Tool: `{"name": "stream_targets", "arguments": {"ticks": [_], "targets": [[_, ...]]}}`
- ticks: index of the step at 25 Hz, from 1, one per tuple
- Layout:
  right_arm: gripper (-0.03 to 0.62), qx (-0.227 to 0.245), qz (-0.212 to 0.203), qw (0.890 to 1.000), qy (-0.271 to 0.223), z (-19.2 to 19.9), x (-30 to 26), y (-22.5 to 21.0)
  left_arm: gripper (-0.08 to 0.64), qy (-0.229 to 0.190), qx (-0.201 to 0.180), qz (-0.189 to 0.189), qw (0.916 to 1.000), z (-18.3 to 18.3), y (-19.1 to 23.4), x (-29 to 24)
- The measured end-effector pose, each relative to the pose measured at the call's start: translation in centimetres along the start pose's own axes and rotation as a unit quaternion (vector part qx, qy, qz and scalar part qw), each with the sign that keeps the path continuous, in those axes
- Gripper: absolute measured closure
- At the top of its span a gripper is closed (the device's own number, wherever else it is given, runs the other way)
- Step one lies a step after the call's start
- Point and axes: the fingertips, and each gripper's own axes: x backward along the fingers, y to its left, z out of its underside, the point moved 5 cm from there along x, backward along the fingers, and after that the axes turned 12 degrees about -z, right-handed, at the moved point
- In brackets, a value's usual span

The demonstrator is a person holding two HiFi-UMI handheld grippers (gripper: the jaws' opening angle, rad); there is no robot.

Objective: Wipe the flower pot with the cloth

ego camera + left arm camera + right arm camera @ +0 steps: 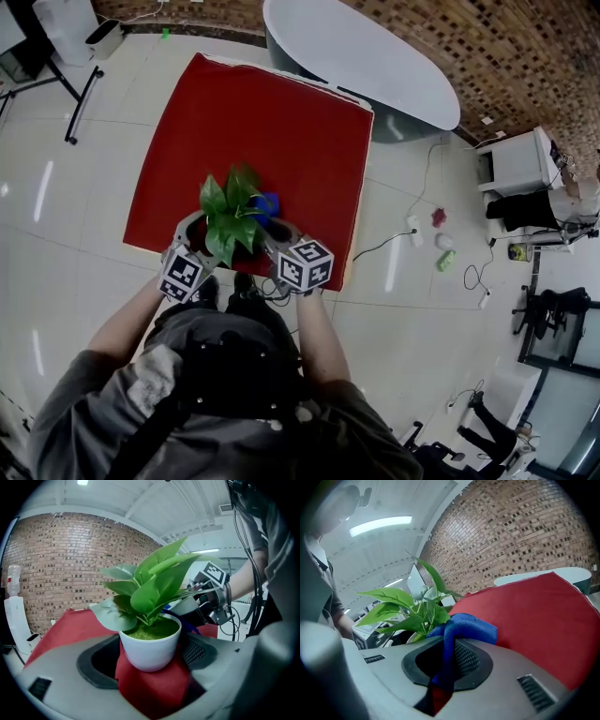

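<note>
— Where's the small white round flower pot (150, 646)?
— Clamped in the left gripper (193, 234), over the red-covered table's (281, 122) near edge. Probably light, smooth, slippery — hold its wall. The right gripper (280, 236) pinches the soft blue cloth (461, 625).

Bright, even light falls from overhead: a strip light (380, 525) glows white in the right gripper view, and the glossy floor (42, 187) in the head view returns pale streaks of glare. Shadows are soft. Every picture bends at its edges (the brick wall (56, 559) bows), and the gripper views have black corners. The flower pot (150, 646) is sharp, the grey foreground nearest each lens blurs, and the cloth (461, 626) darkens between the jaws.
</note>
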Motion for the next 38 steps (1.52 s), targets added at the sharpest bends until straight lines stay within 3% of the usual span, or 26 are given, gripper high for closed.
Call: {"name": "stream_targets", "arguments": {"ticks": [8,14,24,27,30,38], "targets": [[0.535,-0.003,-0.002,0.999,0.042,0.2,-2.2,-5.1,0.123,0.003,-0.019,0.028,0.9994,-0.2,1.0,-2.9],[0.535,0.017,0.003,0.998,0.065,0.7,-3.5,-5.2,0.121,0.005,-0.036,0.073,0.9967,0.4,2.1,-2.7],[0.535,0.029,0.027,0.996,0.082,1.1,-3.6,-5.4,0.120,0.027,-0.072,0.157,0.9846,0.2,3.4,-3.4],[0.535,0.021,0.032,0.996,0.076,1.0,-3.2,-4.9,0.120,0.037,-0.074,0.145,0.9859,0.2,4.1,-2.8],[0.535,0.020,0.034,0.996,0.077,1.0,-2.7,-4.6,0.121,0.050,-0.062,0.110,0.9907,0.8,4.9,-1.8],[0.535,0.027,0.045,0.996,0.078,1.3,-2.8,-3.8,0.121,0.041,0.031,0.000,0.9987,2.0,3.6,1.9]]}}
